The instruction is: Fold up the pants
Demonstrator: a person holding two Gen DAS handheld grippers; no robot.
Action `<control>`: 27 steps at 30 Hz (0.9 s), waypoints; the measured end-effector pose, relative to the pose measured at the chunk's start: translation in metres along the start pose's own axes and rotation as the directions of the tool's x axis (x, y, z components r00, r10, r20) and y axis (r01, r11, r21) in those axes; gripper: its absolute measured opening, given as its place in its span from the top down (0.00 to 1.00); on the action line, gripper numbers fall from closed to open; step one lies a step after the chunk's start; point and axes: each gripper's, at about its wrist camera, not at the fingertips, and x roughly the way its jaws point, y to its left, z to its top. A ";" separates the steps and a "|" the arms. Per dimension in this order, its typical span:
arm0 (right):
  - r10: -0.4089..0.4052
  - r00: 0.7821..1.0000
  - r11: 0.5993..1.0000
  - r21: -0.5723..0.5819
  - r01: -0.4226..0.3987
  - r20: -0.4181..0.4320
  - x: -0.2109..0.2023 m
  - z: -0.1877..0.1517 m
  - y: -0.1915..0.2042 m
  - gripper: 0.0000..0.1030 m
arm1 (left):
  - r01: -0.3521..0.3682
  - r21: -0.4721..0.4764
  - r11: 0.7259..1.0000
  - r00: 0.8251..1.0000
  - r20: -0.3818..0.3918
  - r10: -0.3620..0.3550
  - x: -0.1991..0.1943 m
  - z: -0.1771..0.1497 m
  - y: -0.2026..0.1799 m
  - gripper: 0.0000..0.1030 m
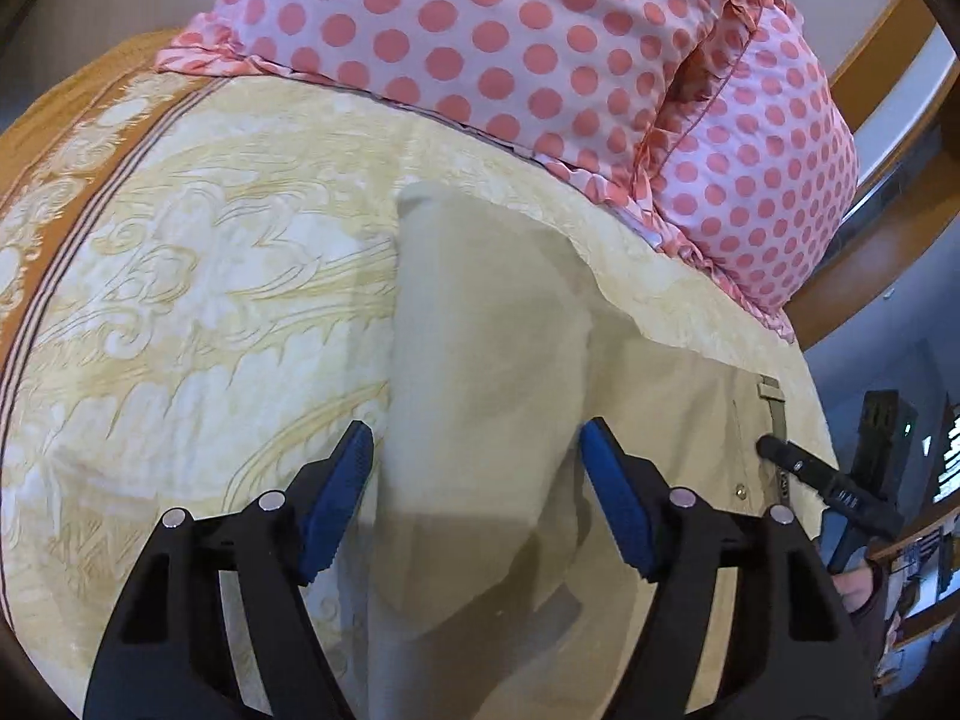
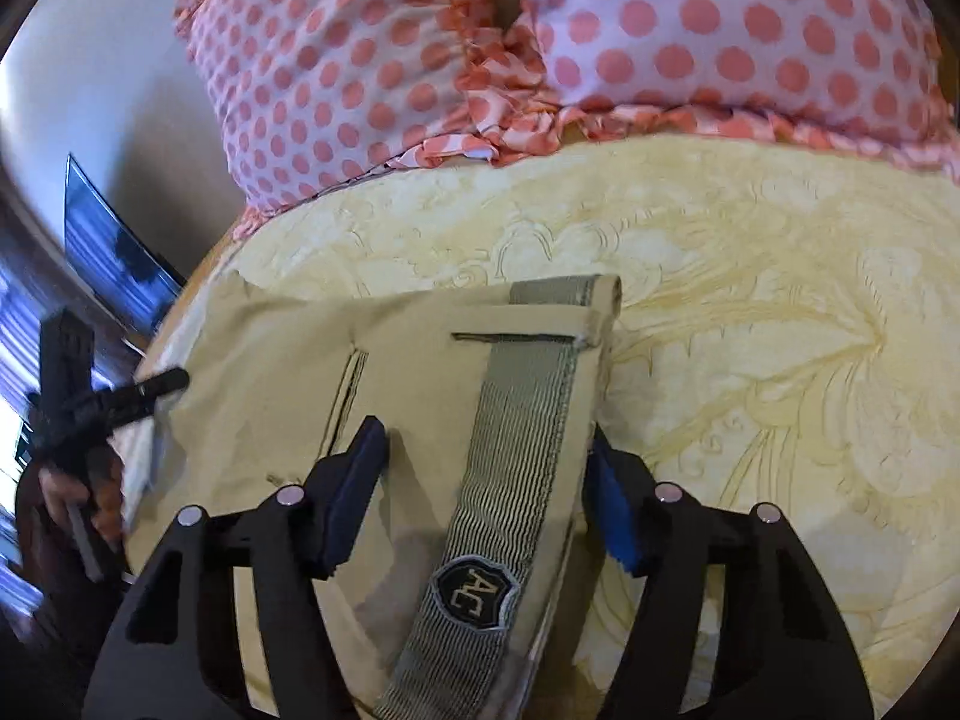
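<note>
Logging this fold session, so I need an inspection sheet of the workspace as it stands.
Surface: bedspread, yellow, patterned.
Job's things: pants, beige, lying flat; grey stripe with a badge.
Clutter: polka-dot pillows at the far side.
Grippers: left gripper open above a pant leg; right gripper open, straddling the stripe.
Cables: nothing seen.
Surroundings: wooden frame; dark screen.
</note>
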 end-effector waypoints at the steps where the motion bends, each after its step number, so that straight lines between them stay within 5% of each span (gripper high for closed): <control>1: -0.002 1.000 1.000 -0.016 0.002 0.001 0.000 0.000 0.001 0.41 | 0.018 0.001 1.000 1.000 -0.009 -0.018 0.002 0.003 0.000 0.29; 5: 0.019 1.000 0.999 -0.045 -0.018 0.012 -0.003 -0.003 -0.001 0.53 | 0.091 -0.026 0.996 0.996 -0.021 -0.091 0.010 0.008 0.004 0.36; 8: 0.055 0.998 0.998 -0.038 -0.054 0.025 -0.008 -0.002 -0.004 0.72 | 0.089 -0.035 0.995 0.996 -0.015 -0.090 0.011 0.006 0.007 0.73; 10: 0.060 0.998 0.998 -0.025 -0.059 0.028 -0.008 0.001 -0.006 0.72 | 0.095 -0.029 0.995 0.995 -0.011 -0.095 0.010 0.005 0.007 0.74; 11: 0.045 0.999 0.999 0.000 -0.045 0.020 -0.005 0.003 -0.009 0.52 | 0.091 -0.027 0.995 0.996 -0.012 -0.092 0.010 0.005 0.007 0.74; 13: 0.071 0.997 0.997 0.040 -0.071 0.008 -0.001 0.007 -0.014 0.44 | 0.082 -0.031 0.996 0.996 -0.017 -0.082 0.011 0.006 0.006 0.72; 18: 0.102 0.995 0.995 -0.011 -0.102 0.005 -0.005 0.007 -0.004 0.79 | 0.032 0.020 0.999 0.999 0.005 -0.032 0.007 0.003 -0.006 0.80; 22: 0.166 0.985 0.986 -0.024 -0.165 0.043 -0.018 0.014 -0.005 0.85 | 0.017 0.060 0.998 0.999 0.050 -0.020 -0.003 0.008 -0.019 0.92; 27: 0.136 0.987 0.989 -0.072 -0.130 0.083 -0.019 0.050 0.003 0.86 | -0.020 0.109 0.994 0.993 0.120 0.007 -0.004 0.039 -0.041 0.96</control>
